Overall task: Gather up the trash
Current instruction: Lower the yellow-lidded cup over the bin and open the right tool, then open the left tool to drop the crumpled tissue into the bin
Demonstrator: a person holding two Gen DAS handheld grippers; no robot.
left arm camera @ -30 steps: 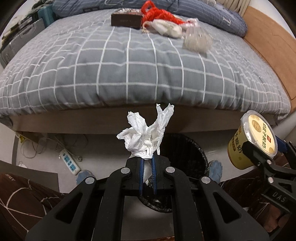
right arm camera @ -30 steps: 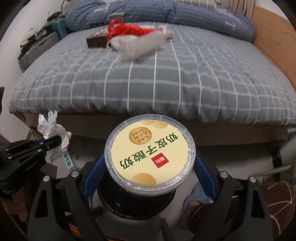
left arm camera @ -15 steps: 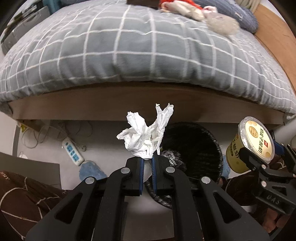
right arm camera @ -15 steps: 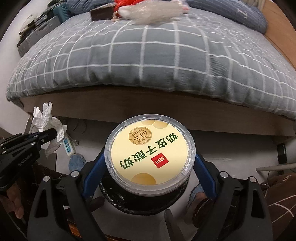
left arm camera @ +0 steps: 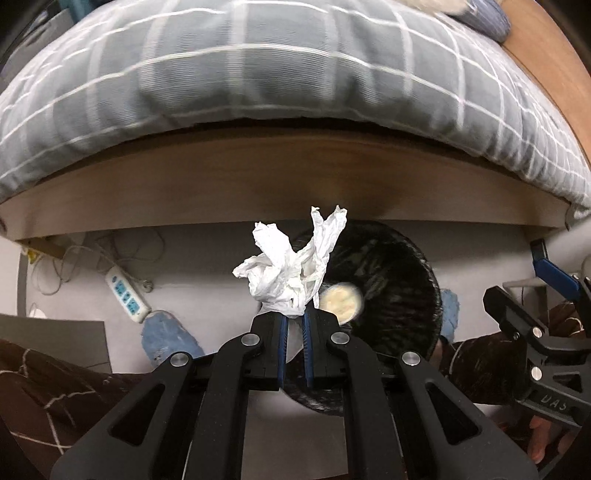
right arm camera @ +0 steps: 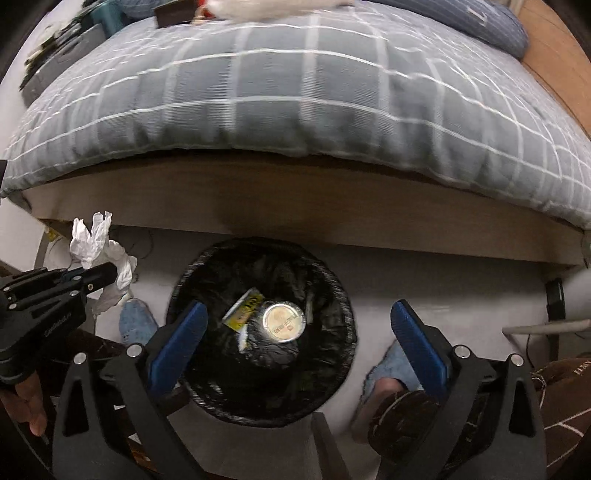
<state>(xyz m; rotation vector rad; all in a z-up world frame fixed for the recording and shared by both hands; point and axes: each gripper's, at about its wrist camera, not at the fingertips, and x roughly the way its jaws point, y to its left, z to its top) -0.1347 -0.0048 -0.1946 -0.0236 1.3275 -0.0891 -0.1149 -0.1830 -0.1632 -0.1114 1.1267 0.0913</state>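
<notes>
The yellow-lidded cup [right arm camera: 283,320] sits down inside the black-lined bin [right arm camera: 334,291], lid up, its print too blurred to read. Directly above, the right gripper [right arm camera: 299,330] has just sprung its jaws wide, nothing between them. Left of the bin, the left gripper [left arm camera: 294,320] is clamped on the crumpled white tissue [left arm camera: 291,264]. The bed frame [right arm camera: 295,206] crowds the bin's far rim; bare floor [right arm camera: 424,280] on the right.

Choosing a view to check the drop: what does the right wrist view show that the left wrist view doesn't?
Only the right wrist view: a yellow wrapper in the bin beside the cup, and a dark box on the bed. Only the left wrist view: a white power strip on the floor. Both: the black trash bin, the lidded cup inside it, and the crumpled tissue held by the left gripper.
</notes>
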